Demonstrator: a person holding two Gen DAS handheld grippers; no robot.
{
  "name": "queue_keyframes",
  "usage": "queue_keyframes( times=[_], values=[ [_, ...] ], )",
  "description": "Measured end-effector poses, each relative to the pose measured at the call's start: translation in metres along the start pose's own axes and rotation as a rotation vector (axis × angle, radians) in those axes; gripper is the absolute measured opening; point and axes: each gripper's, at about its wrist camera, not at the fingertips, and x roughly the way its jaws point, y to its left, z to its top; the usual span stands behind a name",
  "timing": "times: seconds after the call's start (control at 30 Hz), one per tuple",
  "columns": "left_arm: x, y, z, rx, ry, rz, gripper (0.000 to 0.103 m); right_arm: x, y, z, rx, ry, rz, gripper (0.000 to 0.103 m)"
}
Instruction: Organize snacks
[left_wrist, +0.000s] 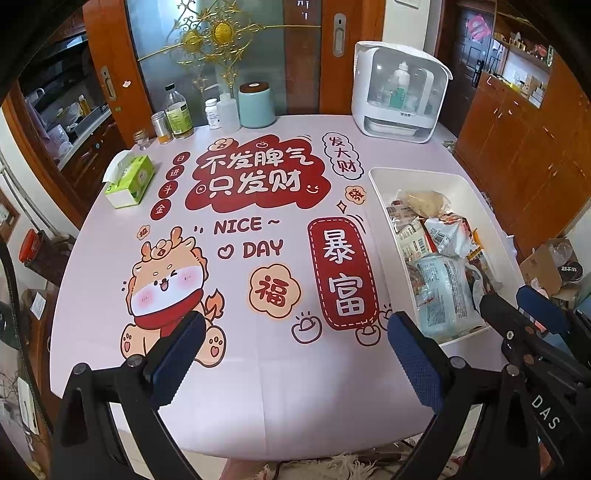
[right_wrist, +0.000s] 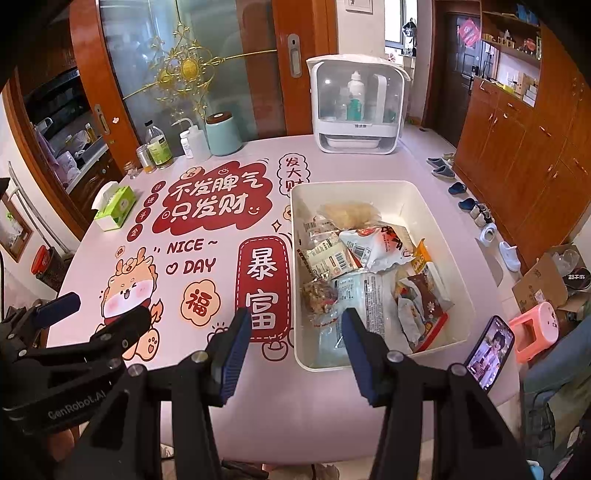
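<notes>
A white rectangular bin (right_wrist: 373, 188) stands on the right side of the table and holds several snack packets (right_wrist: 369, 258). It also shows in the left wrist view (left_wrist: 380, 181) with the packets (left_wrist: 443, 251) piled inside. My left gripper (left_wrist: 295, 332) is open and empty above the table's front, left of the bin. My right gripper (right_wrist: 295, 325) is open and empty, its right finger (right_wrist: 360, 350) over the bin's near end. The right gripper also shows in the left wrist view (left_wrist: 524, 299), and the left gripper in the right wrist view (right_wrist: 96, 310).
The table (right_wrist: 295, 406) has a pink printed cover. At its back stand a green tissue box (right_wrist: 114, 206), bottles (right_wrist: 159, 146), a teal canister (right_wrist: 223, 134) and a white cabinet box (right_wrist: 356, 107). A phone (right_wrist: 489, 352) leans at the right front edge. Wooden cupboards (right_wrist: 517, 155) stand to the right.
</notes>
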Motion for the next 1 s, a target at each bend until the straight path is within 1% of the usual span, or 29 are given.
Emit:
queue_keyframes(
  times=[0.33,0.67,1.0],
  values=[
    [0.001,-0.001,0.0,0.004,0.002,-0.002,0.098,0.007,0.002,-0.006,-0.002,0.013,0.001,0.051],
    [0.006,-0.004,0.0,0.024,0.011,-0.012,0.098,0.011,-0.003,-0.004,0.003,0.031,0.006,0.051],
    [0.006,-0.004,-0.001,0.032,0.015,-0.015,0.098,0.011,-0.003,-0.003,0.004,0.031,0.006,0.051]
  ],
)
